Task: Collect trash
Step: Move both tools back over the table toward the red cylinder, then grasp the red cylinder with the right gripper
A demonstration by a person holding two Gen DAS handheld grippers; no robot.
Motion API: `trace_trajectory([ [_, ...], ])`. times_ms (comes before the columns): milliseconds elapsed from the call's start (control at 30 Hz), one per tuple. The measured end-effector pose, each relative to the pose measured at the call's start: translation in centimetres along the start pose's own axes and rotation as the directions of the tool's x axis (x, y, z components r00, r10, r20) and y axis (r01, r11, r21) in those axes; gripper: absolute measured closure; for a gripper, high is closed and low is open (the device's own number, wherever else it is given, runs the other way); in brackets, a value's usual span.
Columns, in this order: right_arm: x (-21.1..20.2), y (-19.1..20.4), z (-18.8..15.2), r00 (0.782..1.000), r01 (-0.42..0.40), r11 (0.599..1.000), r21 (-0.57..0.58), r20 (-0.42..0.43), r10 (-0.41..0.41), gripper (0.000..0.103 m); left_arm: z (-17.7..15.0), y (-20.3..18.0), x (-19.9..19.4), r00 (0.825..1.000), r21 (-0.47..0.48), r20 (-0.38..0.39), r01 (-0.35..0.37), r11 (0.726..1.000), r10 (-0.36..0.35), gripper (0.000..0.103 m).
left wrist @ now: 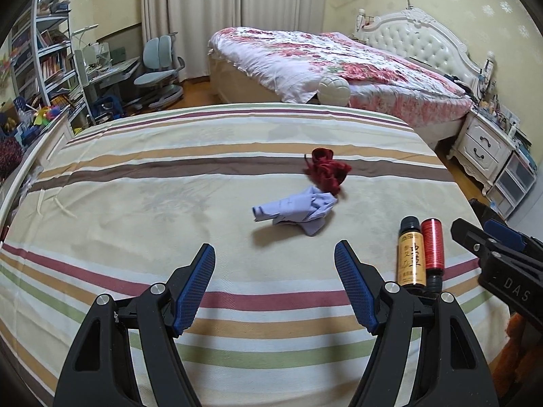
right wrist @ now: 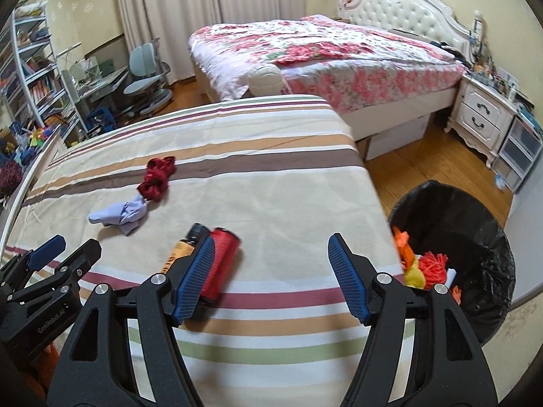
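left claw: released, empty | right claw: released, empty | 2 bottles between claws | bin right of right claw

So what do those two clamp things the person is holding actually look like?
Both look alike. The left gripper and the right gripper each have two black, matte plastic arms with cut-out slots and silver round pivot bolts. Their fingers carry blue ribbed pads. White lettering marks the bodies: "GenRobot.AI" on the left one, partly readable "DAS" on the right. No cables or sleeves show.
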State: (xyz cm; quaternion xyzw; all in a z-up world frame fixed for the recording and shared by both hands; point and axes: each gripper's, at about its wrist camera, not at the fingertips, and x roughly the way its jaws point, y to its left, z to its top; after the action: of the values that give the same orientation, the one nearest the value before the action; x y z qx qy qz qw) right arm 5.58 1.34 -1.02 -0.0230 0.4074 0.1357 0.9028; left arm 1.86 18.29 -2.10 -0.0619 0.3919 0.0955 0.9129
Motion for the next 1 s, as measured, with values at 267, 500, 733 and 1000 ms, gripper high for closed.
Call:
trace_trajectory([
  [267,1.5,1.6,-0.8,0.999,0.009,1.0,-0.019,-0.043,-0.009,0.041,-0.6,1.6,0.3,1.0,-0.026,-0.018,0.004,1.0,-0.005,0.032],
  [500,2.0,1.8,-1.2,0.998,0.002,1.0,-0.017,-0.065,-0.003,0.053,-0.7,1.5,0.6,0.999,-0.032,-0.028,0.021,0.999,-0.022,0.032],
  [733,1.9,1.2,-1.7,0.998,0.005,1.0,0.007,-0.068,-0.004,0.053,-0.9,1.3,0.7,0.999,-0.024,-0.033,0.026,0.999,-0.027,0.032],
  [1000,1.0,0.7,-2.0,0.999,0.02,1.0,0.018,-0.048,-0.019,0.042,-0.9,1.4,0.5,0.999,-0.03,-0.032,0.029,0.999,-0.03,0.032],
])
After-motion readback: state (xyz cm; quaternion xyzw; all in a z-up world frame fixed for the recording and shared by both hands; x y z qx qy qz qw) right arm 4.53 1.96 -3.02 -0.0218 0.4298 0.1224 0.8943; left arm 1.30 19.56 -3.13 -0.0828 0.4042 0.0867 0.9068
